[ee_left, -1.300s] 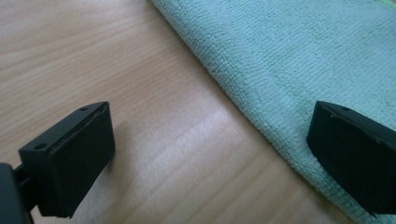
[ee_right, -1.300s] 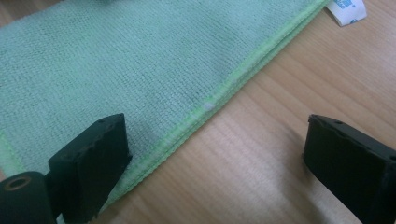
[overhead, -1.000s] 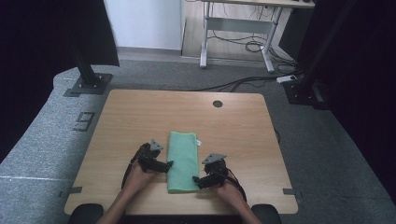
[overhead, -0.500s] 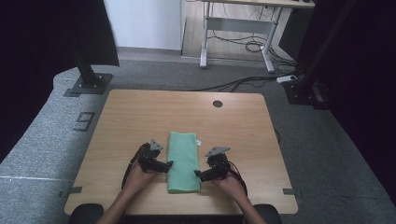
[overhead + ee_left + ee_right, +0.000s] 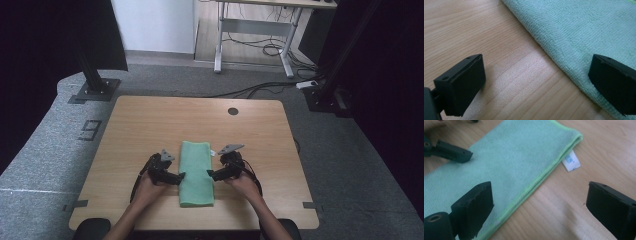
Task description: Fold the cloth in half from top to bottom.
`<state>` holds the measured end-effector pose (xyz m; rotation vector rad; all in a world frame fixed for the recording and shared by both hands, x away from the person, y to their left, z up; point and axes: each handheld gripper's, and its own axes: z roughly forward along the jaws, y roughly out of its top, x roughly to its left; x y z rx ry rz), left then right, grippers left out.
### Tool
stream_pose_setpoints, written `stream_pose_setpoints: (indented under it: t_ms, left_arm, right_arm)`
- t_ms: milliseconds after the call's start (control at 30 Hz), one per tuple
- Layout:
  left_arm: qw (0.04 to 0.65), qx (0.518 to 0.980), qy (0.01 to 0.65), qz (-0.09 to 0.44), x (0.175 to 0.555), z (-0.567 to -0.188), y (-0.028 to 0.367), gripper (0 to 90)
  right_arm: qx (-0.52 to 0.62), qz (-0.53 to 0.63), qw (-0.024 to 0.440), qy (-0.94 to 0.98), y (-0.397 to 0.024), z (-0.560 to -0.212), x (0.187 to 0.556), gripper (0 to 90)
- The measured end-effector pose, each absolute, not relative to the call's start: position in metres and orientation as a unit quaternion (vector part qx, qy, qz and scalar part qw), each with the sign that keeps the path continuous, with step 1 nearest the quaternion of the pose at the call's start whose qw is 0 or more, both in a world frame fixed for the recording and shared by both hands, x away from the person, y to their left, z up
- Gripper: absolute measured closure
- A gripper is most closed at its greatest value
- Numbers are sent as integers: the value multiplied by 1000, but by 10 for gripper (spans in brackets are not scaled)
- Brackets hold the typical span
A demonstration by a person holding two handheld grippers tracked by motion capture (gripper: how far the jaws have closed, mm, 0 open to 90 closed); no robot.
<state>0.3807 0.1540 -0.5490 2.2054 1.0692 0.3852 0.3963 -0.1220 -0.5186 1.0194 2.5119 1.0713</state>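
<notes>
High view, one folded green towel (image 5: pixel 196 172) on table (image 5: pixel 150 125), left gripper (image 5: pixel 181 176) and right gripper (image 5: pixel 210 175) flanking, fingers apart.

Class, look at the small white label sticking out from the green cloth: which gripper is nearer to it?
Right. The right gripper sits at the green cloth edge bearing the white label; the left gripper is at the opposite edge.

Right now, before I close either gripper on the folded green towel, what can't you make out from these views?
- Layer count of the towel: right gripper view shows stacked edges, too fine to count.
- Print on the white label: blurred in the right gripper view.
- Towel's far end: cut off by the frame in the left gripper view.
- Whether the left gripper or the right gripper touches the cloth: too small in the high view.
</notes>
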Motion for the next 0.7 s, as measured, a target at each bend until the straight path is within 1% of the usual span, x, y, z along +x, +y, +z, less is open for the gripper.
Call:
stream_pose_setpoints:
  t_ms: [400, 633, 700]
  left_arm:
    - [325, 840, 409, 147, 381, -549, 154, 10]
    - [326, 840, 408, 146, 381, -549, 154, 8]
    - [325, 841, 407, 146, 381, -549, 154, 8]
  right_arm:
    - [356, 364, 92, 856, -117, -524, 424, 76]
    - [351, 360, 98, 859, -110, -521, 440, 132]
    - [348, 360, 101, 859, -109, -519, 444, 135]
